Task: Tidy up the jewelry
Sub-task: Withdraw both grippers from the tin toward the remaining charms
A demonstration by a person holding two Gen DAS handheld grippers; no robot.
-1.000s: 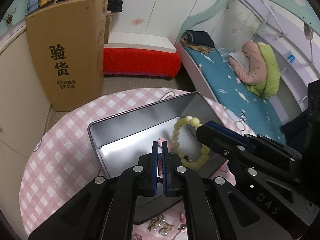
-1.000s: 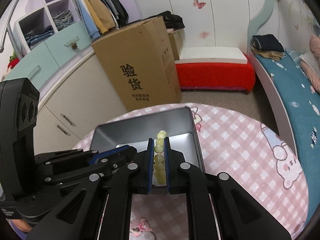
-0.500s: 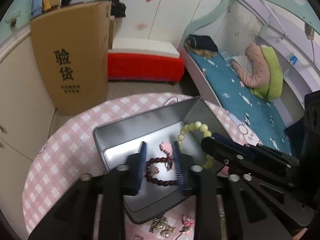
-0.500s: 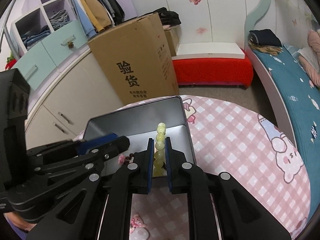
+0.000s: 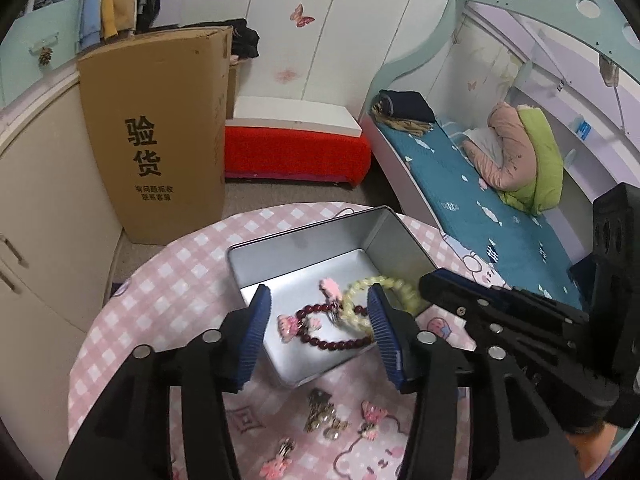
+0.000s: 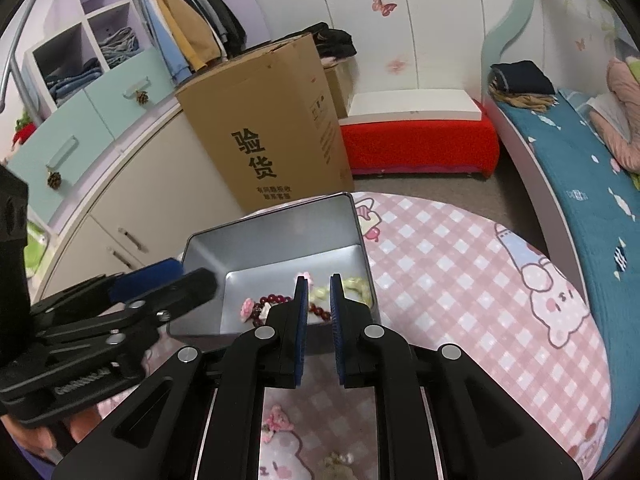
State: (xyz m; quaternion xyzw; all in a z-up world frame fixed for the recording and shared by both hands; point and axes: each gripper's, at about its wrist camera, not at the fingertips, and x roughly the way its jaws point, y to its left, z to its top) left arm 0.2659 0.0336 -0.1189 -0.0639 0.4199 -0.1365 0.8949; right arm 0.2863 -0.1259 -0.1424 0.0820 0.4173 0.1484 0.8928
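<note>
So the biggest thing here is the round table with its pink checked cloth, cartoon bunnies printed on it. Sitting on it is an open silver tin, rectangular, with shiny walls and a bare metal floor.

Inside the tin there's a dark red bead bracelet lying flat, and a pale yellow-green bead bracelet partly on top of it toward the tin's right wall. The pale one looks blurry in the left wrist view, so I can't say for sure that it's fully at rest. A couple of small pink charms sit in there too, one near the back of the red loop and one at its left.

The left gripper has its blue-padded jaws spread wide, having just been opening, with nothing pinched; the red bracelet lies below the gap between them. The right gripper shows a narrow gap, its jaws also just opening, and the pads aren't pressing on anything. Through the gap you see the beads down in the tin.

On the cloth in front of the tin: a brassy pearl cluster piece and a few little pink clips lying loose, apart from each other.
</note>
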